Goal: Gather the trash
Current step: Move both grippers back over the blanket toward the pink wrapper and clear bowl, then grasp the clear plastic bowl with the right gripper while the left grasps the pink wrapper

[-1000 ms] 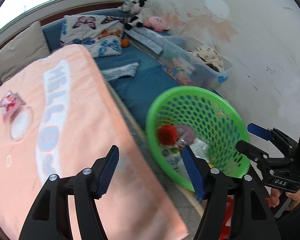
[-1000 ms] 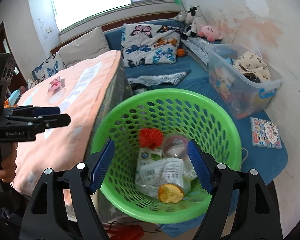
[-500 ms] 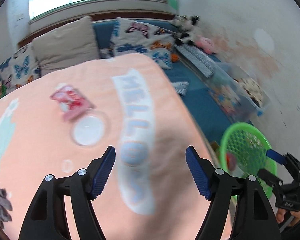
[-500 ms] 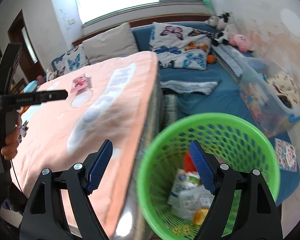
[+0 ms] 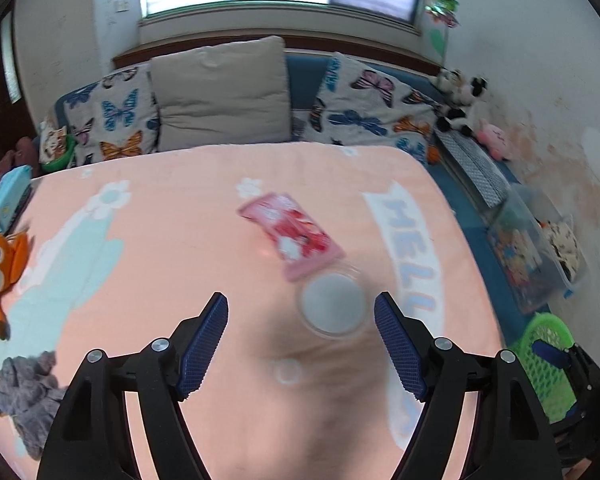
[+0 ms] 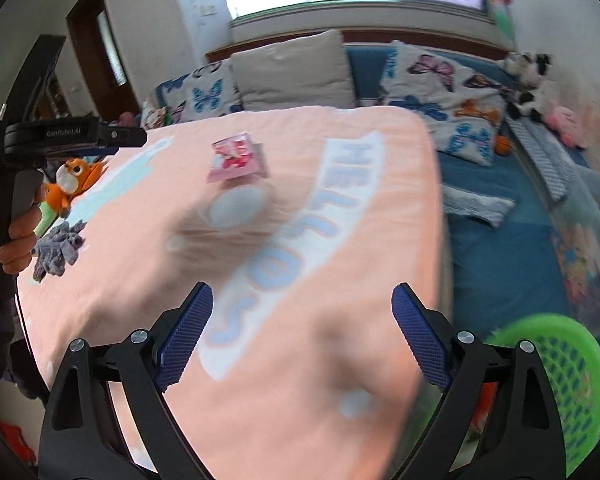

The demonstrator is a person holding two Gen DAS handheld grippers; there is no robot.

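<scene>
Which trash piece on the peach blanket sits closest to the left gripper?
The round white lid, just ahead of the left gripper; the pink-red wrapper lies farther back, overlapping the lid's far edge.

Left gripper (image 5: 301, 344) empty, fingers opening, right gripper (image 6: 302, 334) likewise

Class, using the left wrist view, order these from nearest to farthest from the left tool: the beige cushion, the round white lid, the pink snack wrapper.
1. Round white lid, on the blanket just ahead of the left tool, towards its right finger.
2. Pink snack wrapper, touching the lid's far edge.
3. Beige cushion, beyond the blanket, under the window.
</scene>
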